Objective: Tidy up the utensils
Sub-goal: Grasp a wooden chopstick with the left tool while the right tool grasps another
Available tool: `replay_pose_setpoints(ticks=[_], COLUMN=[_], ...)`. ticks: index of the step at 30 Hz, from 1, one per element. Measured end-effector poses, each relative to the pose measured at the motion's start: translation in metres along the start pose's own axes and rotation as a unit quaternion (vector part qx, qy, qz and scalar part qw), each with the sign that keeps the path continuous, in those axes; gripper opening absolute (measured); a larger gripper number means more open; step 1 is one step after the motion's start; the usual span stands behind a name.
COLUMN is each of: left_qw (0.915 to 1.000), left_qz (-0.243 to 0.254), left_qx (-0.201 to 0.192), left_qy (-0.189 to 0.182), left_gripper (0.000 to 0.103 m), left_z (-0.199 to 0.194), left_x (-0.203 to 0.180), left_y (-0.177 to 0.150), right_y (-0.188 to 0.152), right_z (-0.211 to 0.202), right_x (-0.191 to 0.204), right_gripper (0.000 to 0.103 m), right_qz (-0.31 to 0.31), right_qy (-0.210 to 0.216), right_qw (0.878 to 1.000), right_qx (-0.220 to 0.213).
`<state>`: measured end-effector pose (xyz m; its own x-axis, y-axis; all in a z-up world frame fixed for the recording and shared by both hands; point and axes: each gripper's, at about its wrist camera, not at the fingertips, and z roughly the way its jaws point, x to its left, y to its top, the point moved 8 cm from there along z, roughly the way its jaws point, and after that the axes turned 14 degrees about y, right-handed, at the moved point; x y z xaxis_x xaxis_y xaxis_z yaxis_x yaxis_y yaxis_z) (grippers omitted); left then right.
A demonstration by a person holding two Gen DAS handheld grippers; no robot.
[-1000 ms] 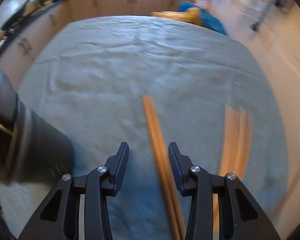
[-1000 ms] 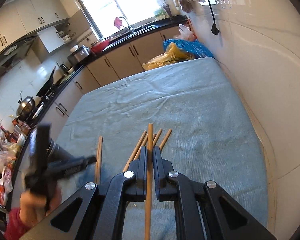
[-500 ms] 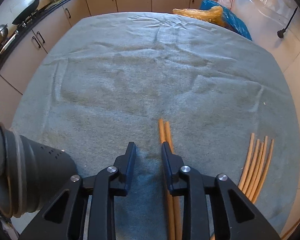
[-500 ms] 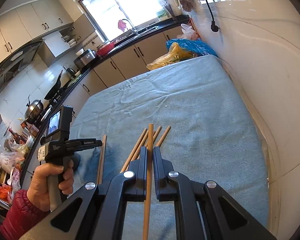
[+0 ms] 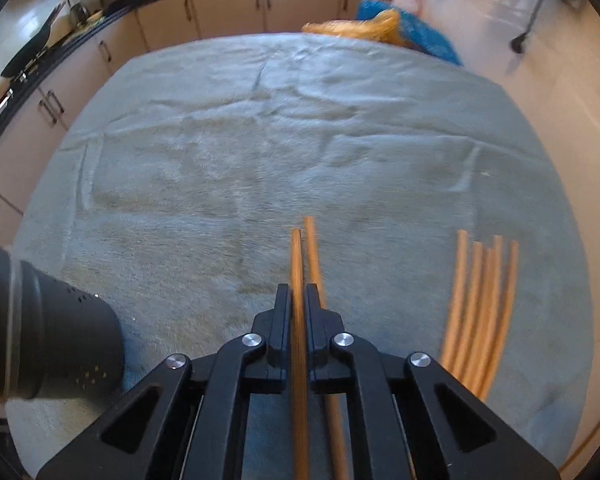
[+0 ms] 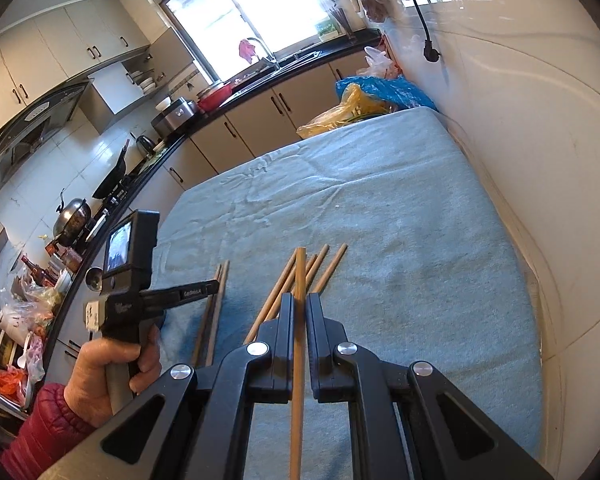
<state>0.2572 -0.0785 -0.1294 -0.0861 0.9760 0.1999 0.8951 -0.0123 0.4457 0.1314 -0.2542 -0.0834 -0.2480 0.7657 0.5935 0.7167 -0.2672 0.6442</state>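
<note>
Since the frame a second ago, the left hand-held gripper (image 5: 299, 300) has slid across over the pair of chopsticks on the blue towel (image 5: 260, 168), and its jaws have just been closing; they now stand narrow, pinching one chopstick (image 5: 296, 264) whose tip juts up the frame beyond the fingertips. Its mate, the second chopstick (image 5: 313, 252), lies just to the right of the jaws, flat on the towel and outside the grip. At the lower right of the left wrist view a loose bundle of chopsticks (image 5: 480, 304) lies fanned on the towel, well apart from the gripped one. A dark perforated holder (image 5: 56, 344) lies tipped on its side at the lower left edge of that view, its mouth cut off by the frame. In the right wrist view, the right hand-held gripper (image 6: 299, 304) is shut narrow on a single chopstick (image 6: 299, 272) that runs straight up the middle of the frame between its fingers; beneath it the bundle spreads toward the upper right. At the left of that view a person's hand (image 6: 112, 364) with a red sleeve (image 6: 44, 432) grips the handle of the left device, whose fingers reach over the pair lying at centre left. The towel covers the whole tabletop (image 6: 536, 280), which meets a pale wall on the right; kitchen cabinets (image 6: 260, 120) and a bright window fill the top of the frame.
</note>
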Motion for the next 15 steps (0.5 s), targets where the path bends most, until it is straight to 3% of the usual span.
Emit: replay_pose_setpoints(ticks=[6,11,15], left_qw=[0.9956,0.9850,0.9774], left_qz=[-0.001,-0.007,-0.010], left_qx=[-0.085,-0.162,-0.196], left_qy=[-0.040,-0.060,-0.078], left_gripper=[0.006,0.006,0.006], left_z=[-0.058,-0.117,-0.149], left_x=[0.003,0.020,0.032], left_y=[-0.008,-0.012,-0.024], right_y=[0.001,0.001,-0.003], right_z=[-0.011,-0.022,-0.029], right_x=[0.017,0.048,0.069], right_gripper=[0.006,0.006,0.006], right_qz=[-0.020,-0.062,-0.086], right_qy=[0.007,0.007,0.003], right_qw=[1.000,0.997,0.995], right_qx=[-0.017,-0.041,-0.060])
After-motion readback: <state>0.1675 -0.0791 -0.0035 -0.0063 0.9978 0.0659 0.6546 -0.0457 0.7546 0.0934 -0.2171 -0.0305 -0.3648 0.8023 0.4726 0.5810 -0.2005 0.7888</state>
